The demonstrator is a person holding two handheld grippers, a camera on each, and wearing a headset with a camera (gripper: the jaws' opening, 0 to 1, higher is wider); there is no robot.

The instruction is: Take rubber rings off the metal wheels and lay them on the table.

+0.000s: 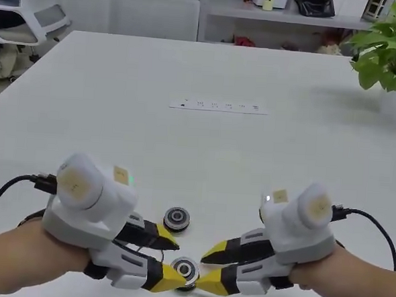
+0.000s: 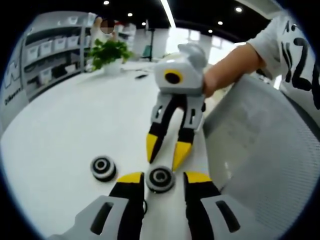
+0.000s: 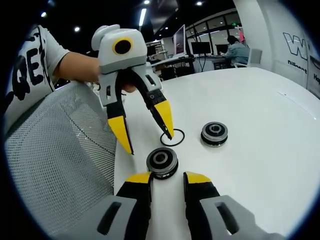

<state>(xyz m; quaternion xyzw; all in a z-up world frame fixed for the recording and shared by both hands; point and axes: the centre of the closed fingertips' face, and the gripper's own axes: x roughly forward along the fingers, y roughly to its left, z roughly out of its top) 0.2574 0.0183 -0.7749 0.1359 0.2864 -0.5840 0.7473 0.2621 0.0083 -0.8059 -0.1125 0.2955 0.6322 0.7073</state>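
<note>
Left gripper [image 1: 176,260], right gripper [image 1: 202,270] both open, tips flanking metal wheel [image 1: 184,270] by table [image 1: 223,69] edge. Second wheel [image 1: 177,218], loose rubber ring [image 3: 172,137] just beyond.

A leafy plant [image 1: 389,46] far right; what may be a socket strip [image 1: 219,107] centre.

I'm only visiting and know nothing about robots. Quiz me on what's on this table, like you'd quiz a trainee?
1. How many metal wheels lie on the table?
2. True or false: the left tool is shut.
3. What lies loose on the table by the left tool's tip? A) a rubber ring B) a screw C) a coin

Key: 1) two. 2) false, its jaws stand wide apart. 3) A.
</note>
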